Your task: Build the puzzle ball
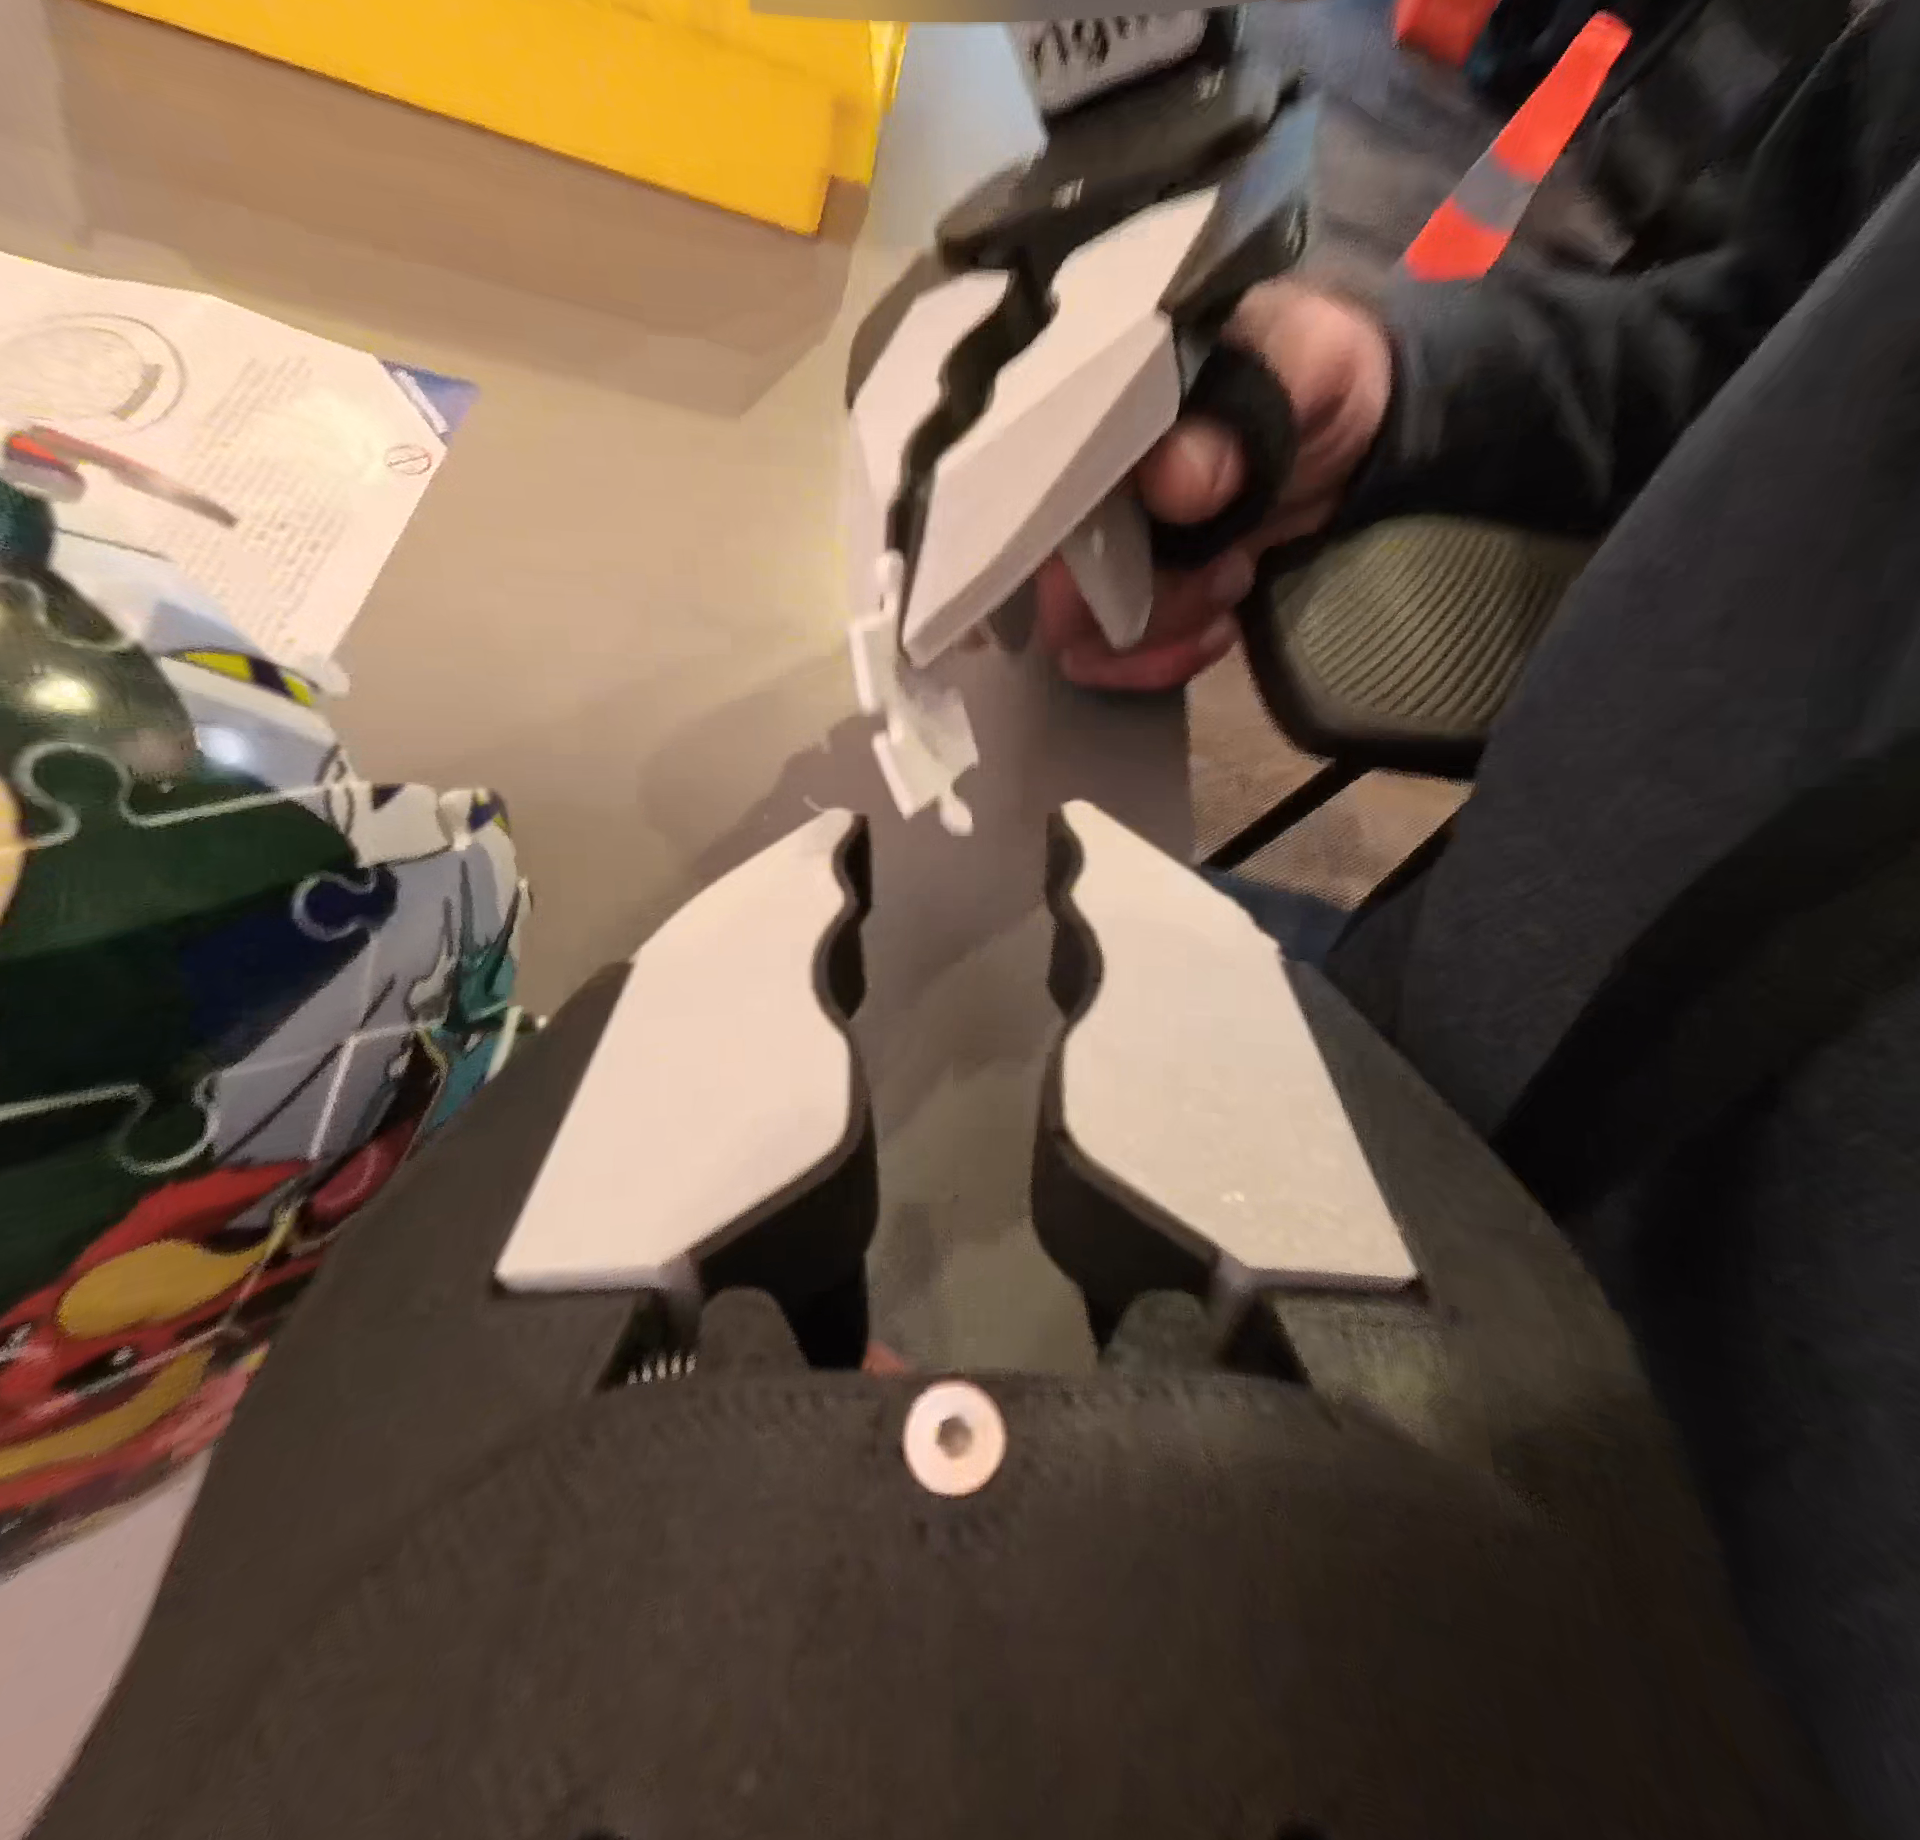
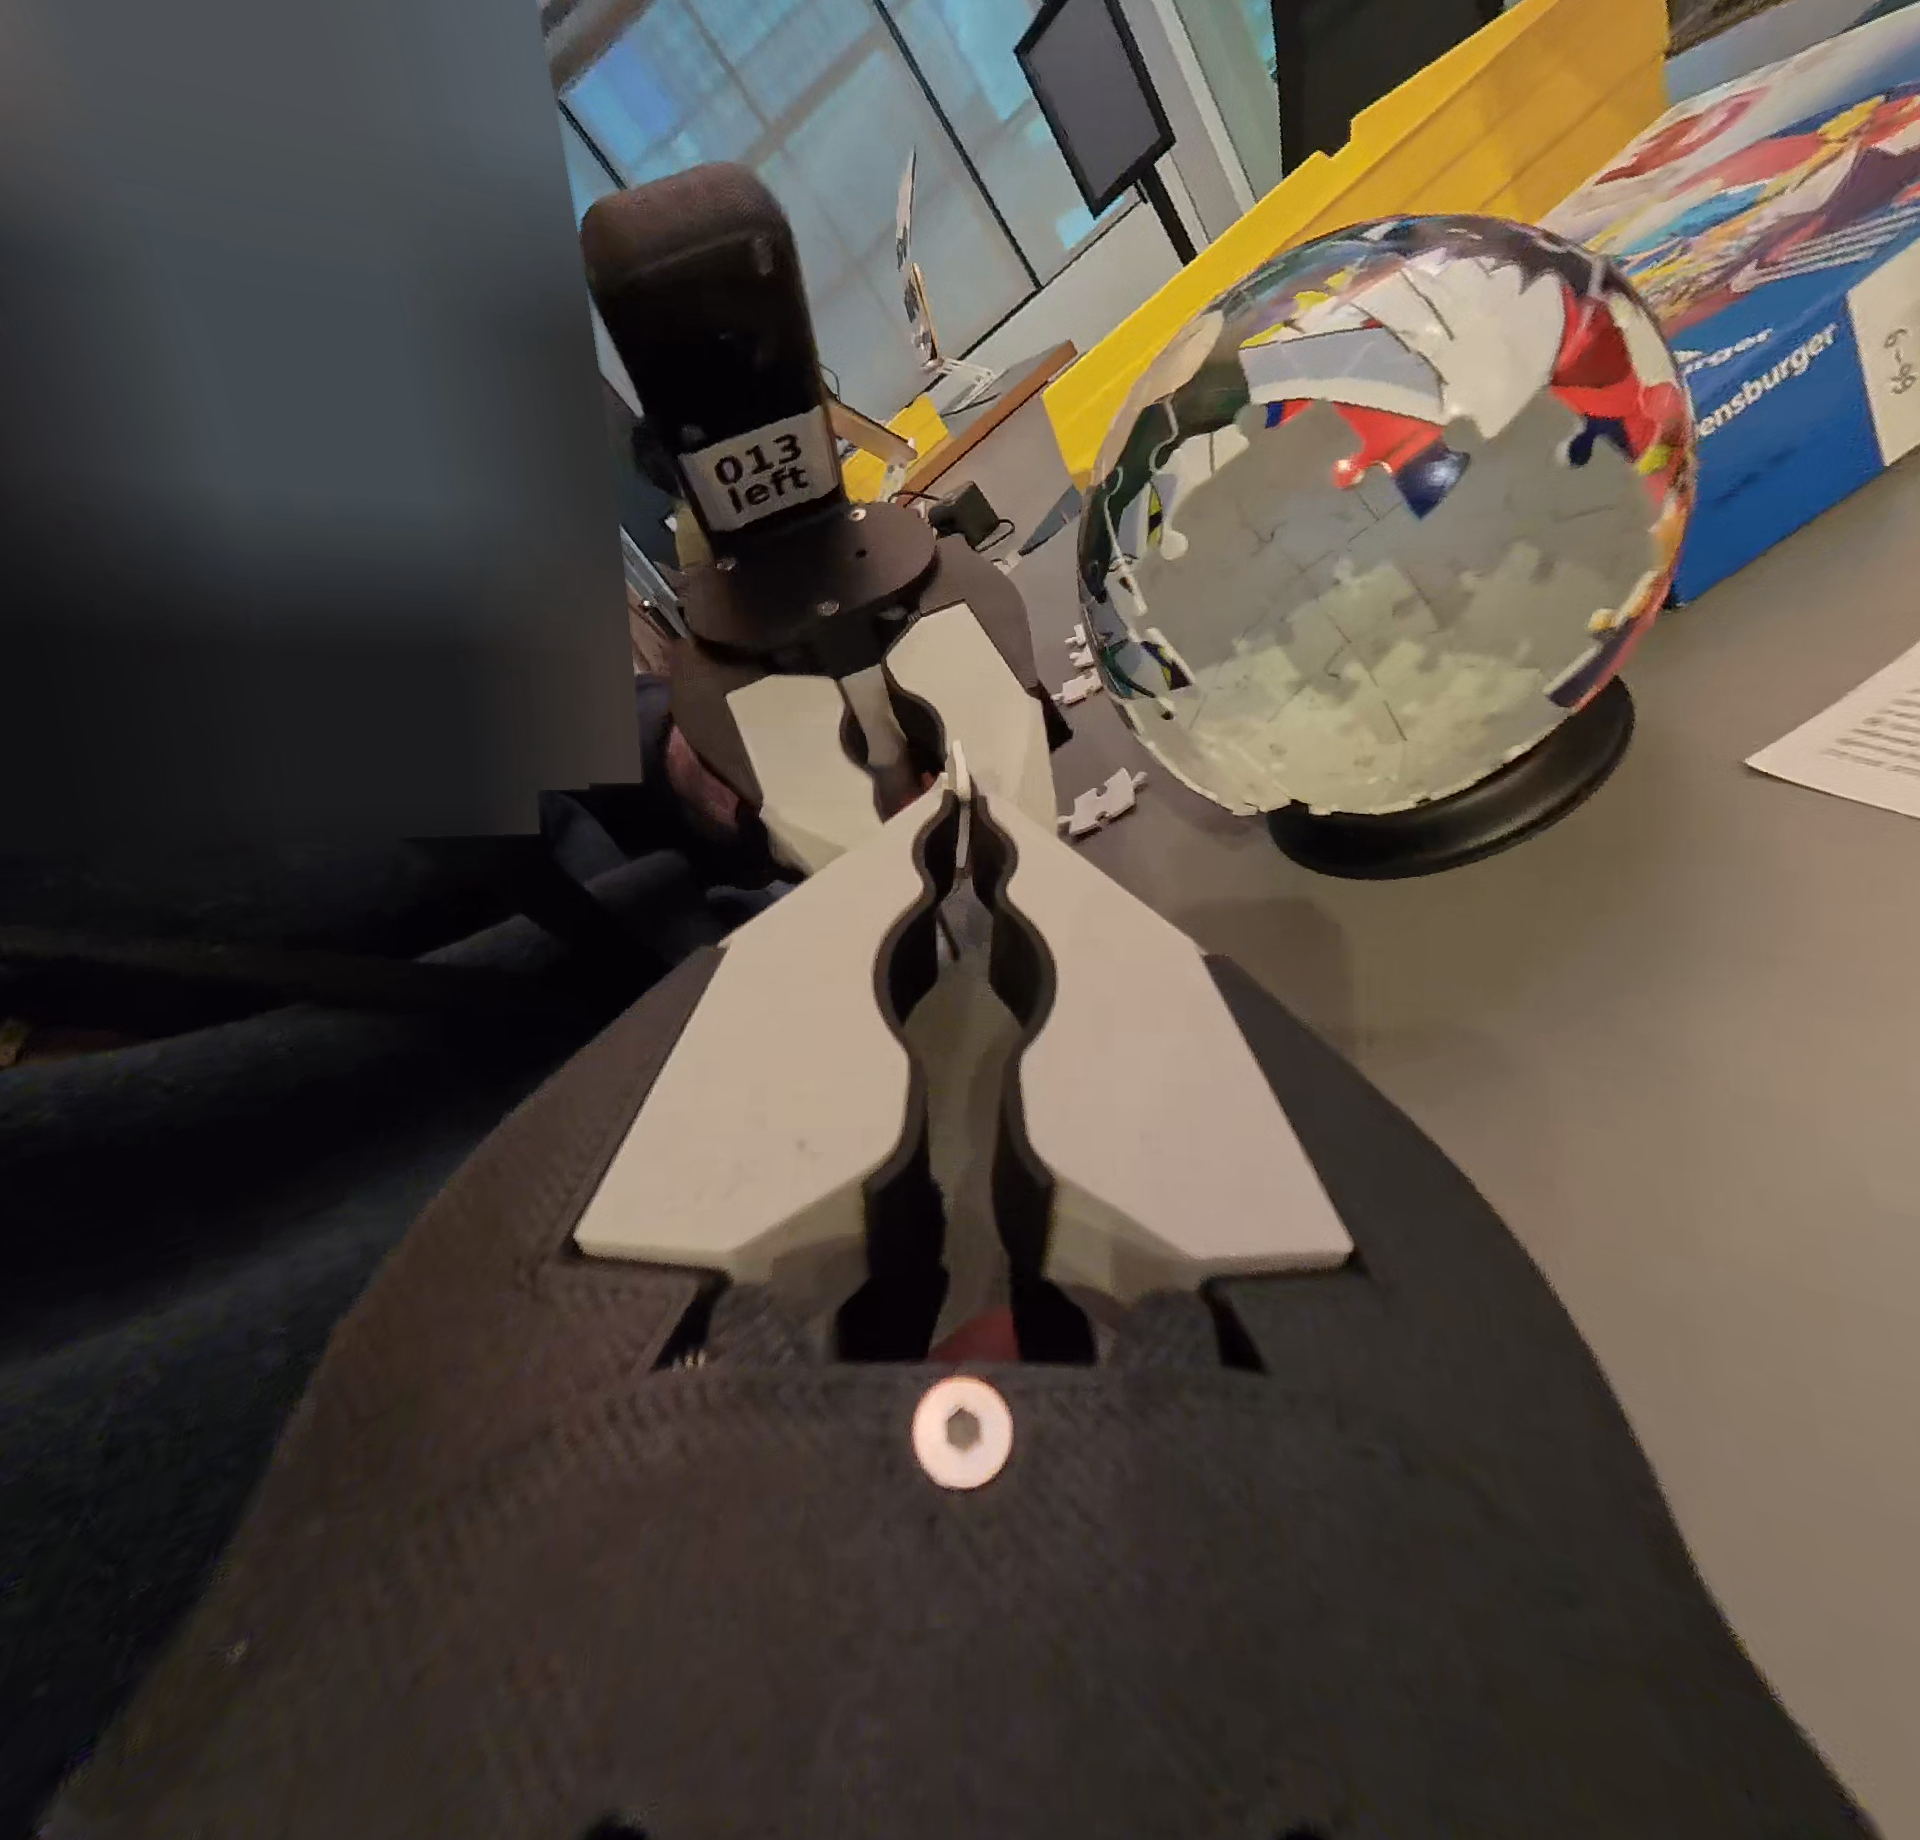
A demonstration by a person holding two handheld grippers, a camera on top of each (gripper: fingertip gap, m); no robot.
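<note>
The puzzle ball (image 2: 1382, 523) stands on a black ring stand (image 2: 1455, 803) on the grey table; its open side shows the pale inside of the pieces. It also fills the left edge of the left wrist view (image 1: 208, 959). My right gripper (image 2: 961, 814) is shut on a white puzzle piece (image 2: 958, 803), held edge-on. In the left wrist view that gripper (image 1: 914, 647) holds the piece (image 1: 914, 730) just ahead of my left gripper (image 1: 961, 834), which is open and empty. In the right wrist view the left gripper (image 2: 883, 751) faces mine.
Loose white pieces (image 2: 1101, 803) lie on the table near the ball. A blue puzzle box (image 2: 1766, 336) and a yellow bin (image 2: 1351, 232) stand behind the ball. A printed sheet (image 1: 229, 460) lies behind the ball; another sheet (image 2: 1849, 730) lies at right. A person's dark sleeve (image 1: 1662, 388) is at right. Less than 4 cm separates the two grippers' tips.
</note>
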